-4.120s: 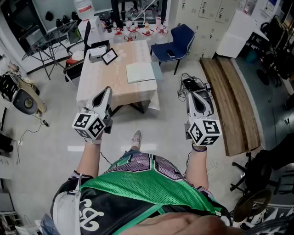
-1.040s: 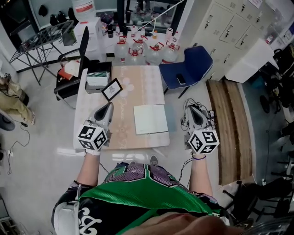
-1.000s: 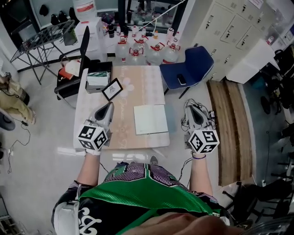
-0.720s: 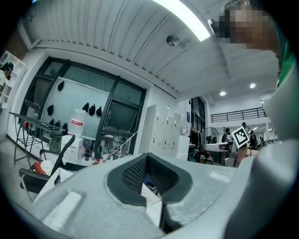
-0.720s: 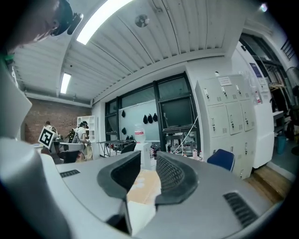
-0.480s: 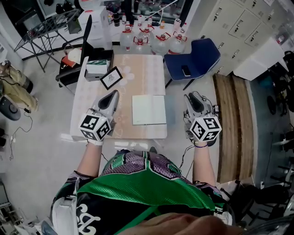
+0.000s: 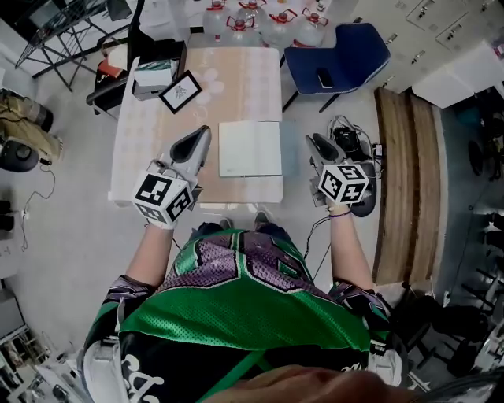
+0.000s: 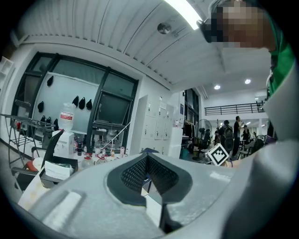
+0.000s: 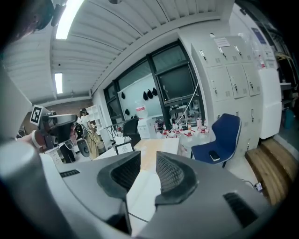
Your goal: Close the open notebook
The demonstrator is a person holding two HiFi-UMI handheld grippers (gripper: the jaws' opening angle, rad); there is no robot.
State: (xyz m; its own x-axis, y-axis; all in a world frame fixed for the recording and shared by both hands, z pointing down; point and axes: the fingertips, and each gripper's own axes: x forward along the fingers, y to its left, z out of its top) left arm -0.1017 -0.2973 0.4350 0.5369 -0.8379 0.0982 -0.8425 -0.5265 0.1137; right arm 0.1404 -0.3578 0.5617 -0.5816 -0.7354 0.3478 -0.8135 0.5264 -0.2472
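Note:
The open notebook (image 7: pixel 250 148) lies flat with pale pages up, near the front edge of the tan table (image 7: pixel 236 79). My left gripper (image 7: pixel 202 134) hovers over the table just left of the notebook. In the left gripper view its pads (image 8: pixel 147 158) meet at the tip with nothing between them. My right gripper (image 7: pixel 313 142) hangs just off the table's right edge, beside the notebook. It is open and empty in the right gripper view (image 9: pixel 148 161), where the notebook's white page (image 9: pixel 140 191) shows through the gap.
A framed picture (image 7: pixel 179 91) and a box (image 7: pixel 153 75) sit at the table's far left. A blue chair (image 7: pixel 339 59) stands at the far right corner, water bottles (image 7: pixel 260 16) behind. Cables (image 7: pixel 352 140) lie on the floor under my right gripper, beside a wooden platform (image 7: pixel 402 173).
The person has stepped up to the table. Both grippers moved forward and now flank the notebook; the right one has dropped lower beside the table's right edge.

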